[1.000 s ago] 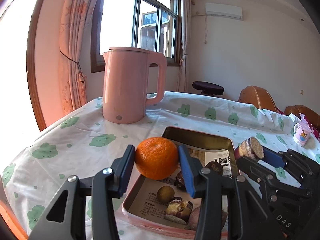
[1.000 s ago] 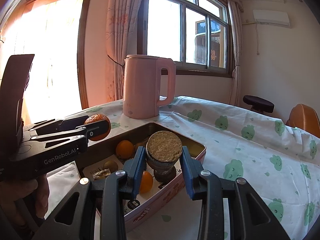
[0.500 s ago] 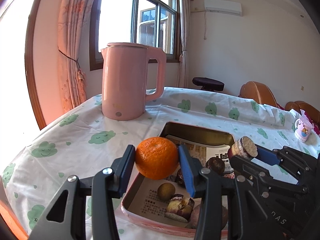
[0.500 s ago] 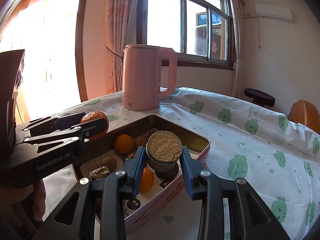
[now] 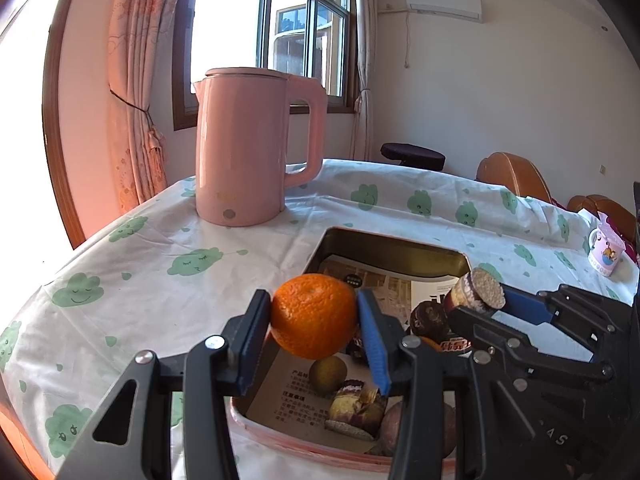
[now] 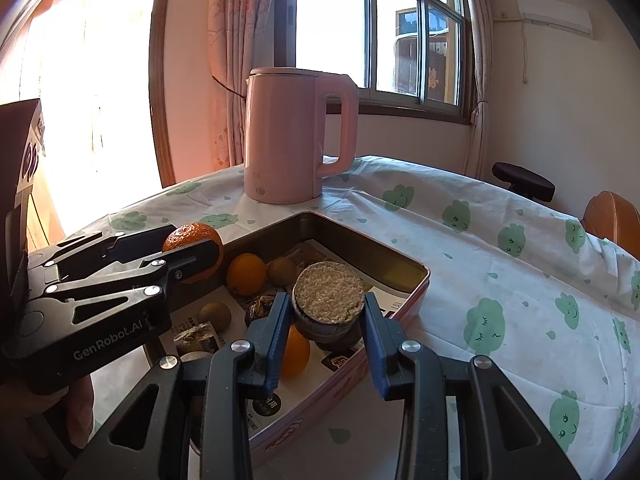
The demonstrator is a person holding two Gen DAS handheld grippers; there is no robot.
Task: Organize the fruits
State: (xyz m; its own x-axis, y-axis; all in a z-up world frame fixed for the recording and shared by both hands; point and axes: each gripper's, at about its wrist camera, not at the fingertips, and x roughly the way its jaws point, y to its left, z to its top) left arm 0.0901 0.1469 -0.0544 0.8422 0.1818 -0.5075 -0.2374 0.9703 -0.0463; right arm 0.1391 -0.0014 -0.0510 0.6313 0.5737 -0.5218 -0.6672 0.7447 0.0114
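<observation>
no real shift since prev | L fingers (image 5: 314, 334) grip dimpled orange (image 5: 314, 316) | R fingers (image 6: 326, 320) grip cut cane piece (image 6: 328, 300)

Both cameras ride close behind their own fingers, angled down across the table (image 5: 168, 264) toward the window (image 6: 372, 28). The left view looks over the tin (image 5: 384, 246) from its near-left corner — the right view from its near-right side. Both share the tin, the pink kettle (image 5: 248, 148) and each other's tool.
</observation>
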